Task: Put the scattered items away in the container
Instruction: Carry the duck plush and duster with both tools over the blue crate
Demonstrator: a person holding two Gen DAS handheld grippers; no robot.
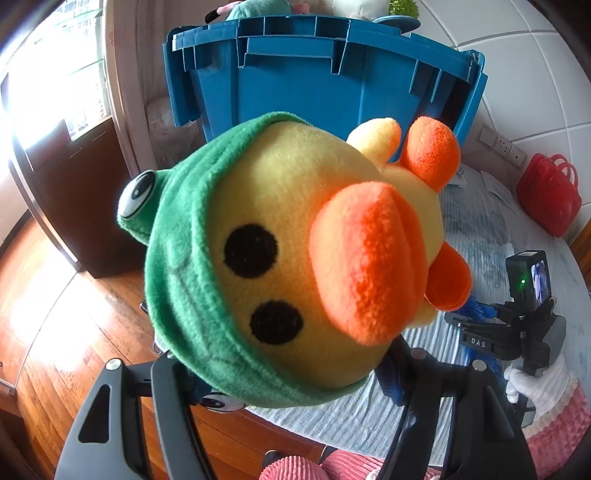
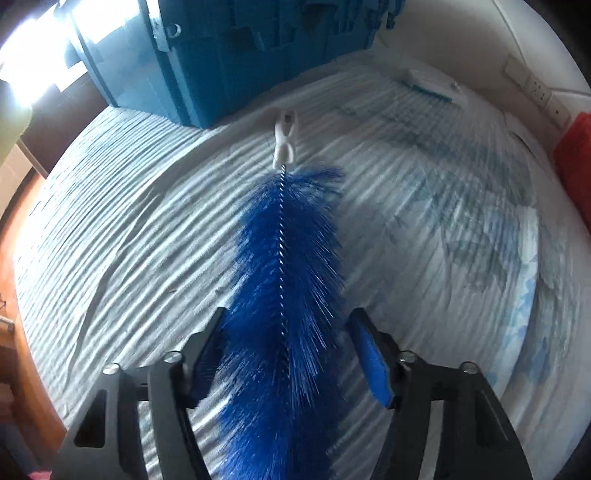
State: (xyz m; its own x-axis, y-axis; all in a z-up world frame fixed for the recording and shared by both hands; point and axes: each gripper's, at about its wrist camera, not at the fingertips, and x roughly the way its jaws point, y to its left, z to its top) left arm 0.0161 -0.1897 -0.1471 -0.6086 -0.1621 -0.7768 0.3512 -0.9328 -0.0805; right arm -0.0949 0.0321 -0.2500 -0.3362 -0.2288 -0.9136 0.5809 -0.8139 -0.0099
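Observation:
My left gripper (image 1: pixel 291 373) is shut on a yellow plush duck (image 1: pixel 306 240) with a green frog hood and an orange beak, held in the air in front of the blue plastic crate (image 1: pixel 325 85). Its fingertips are hidden under the toy. In the right wrist view a blue bottle brush (image 2: pixel 284 273) with a white tip lies on the striped bedsheet (image 2: pixel 122 229), pointing toward the crate (image 2: pixel 236 55). My right gripper (image 2: pixel 288 332) is open, its jaws on either side of the bristles. The right gripper also shows in the left wrist view (image 1: pixel 517 325).
Several plush toys (image 1: pixel 258 7) show above the crate's rim. A red bag (image 1: pixel 550 195) sits by the wall at the right, near wall sockets (image 1: pixel 502 146). A dark wooden cabinet (image 1: pixel 74 192) and wooden floor (image 1: pixel 55 314) lie to the left of the bed.

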